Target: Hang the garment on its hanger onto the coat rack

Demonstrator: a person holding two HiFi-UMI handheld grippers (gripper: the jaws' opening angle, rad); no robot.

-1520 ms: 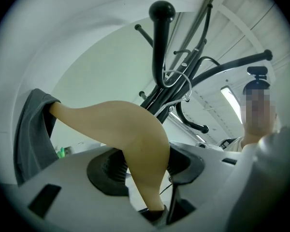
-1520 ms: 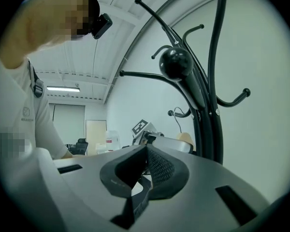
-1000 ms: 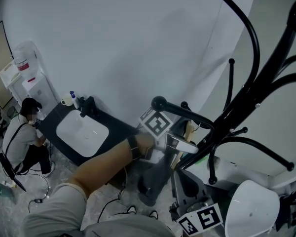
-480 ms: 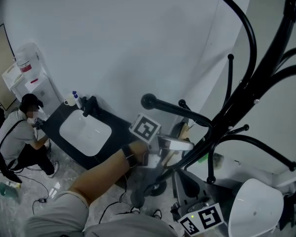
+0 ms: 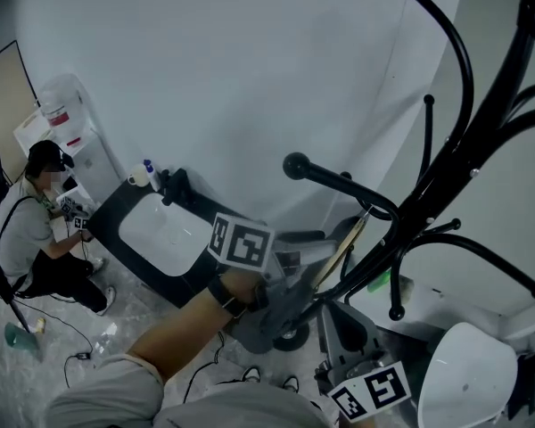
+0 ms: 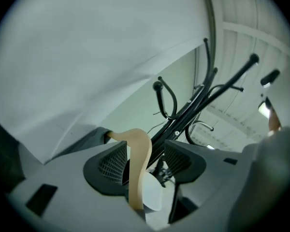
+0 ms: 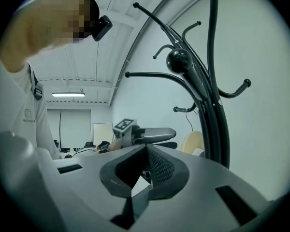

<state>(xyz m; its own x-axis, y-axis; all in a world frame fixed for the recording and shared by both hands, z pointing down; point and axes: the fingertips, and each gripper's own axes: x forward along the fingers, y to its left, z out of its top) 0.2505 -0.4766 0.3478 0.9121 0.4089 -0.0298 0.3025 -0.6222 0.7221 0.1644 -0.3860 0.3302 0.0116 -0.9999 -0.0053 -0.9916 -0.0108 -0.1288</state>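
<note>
Left tool [image 6: 146,157]: wide, jaws just opened; hanger [image 6: 139,164] between them, unpressed.
Right tool [image 7: 146,170]: jaws together, apparently empty.
Hanger: beside a lower rack [image 5: 478,107] arm, likely hooked there.
Advice: withdraw straight back, without snagging the wood.

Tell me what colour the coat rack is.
The coat rack is black all over; the head view shows it best.
</note>
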